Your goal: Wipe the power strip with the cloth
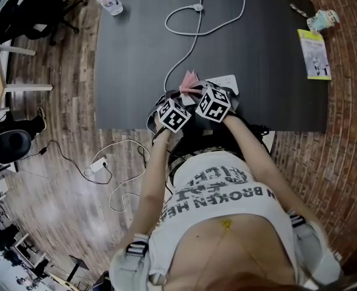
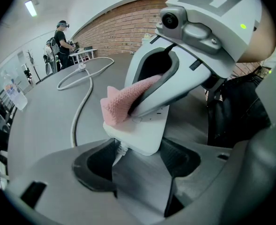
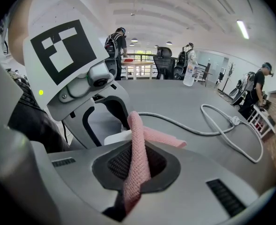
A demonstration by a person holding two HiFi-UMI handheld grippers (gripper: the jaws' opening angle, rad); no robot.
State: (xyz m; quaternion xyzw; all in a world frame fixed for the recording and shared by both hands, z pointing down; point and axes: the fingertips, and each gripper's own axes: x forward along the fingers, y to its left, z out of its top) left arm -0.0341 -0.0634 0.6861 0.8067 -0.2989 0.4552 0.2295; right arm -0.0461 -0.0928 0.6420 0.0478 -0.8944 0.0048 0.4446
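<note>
A white power strip (image 1: 225, 81) lies near the front edge of the dark table (image 1: 136, 59), and its white cable (image 1: 193, 38) loops away to the far side. My left gripper (image 1: 179, 100) is shut on the strip's cable end (image 2: 145, 130), one jaw on each side of it. My right gripper (image 3: 137, 172) is shut on a pink knitted cloth (image 3: 138, 158). The cloth (image 2: 123, 102) rests on top of the strip, pressed down by the right gripper (image 2: 142, 102). In the right gripper view, the left gripper (image 3: 107, 125) stands just behind the cloth.
A water bottle (image 1: 108, 0) stands at the table's far left corner. A yellow-green booklet (image 1: 314, 53) and a small packet (image 1: 322, 20) lie at the right edge. A charger with cords (image 1: 97, 164) lies on the wooden floor. People stand at desks in the background.
</note>
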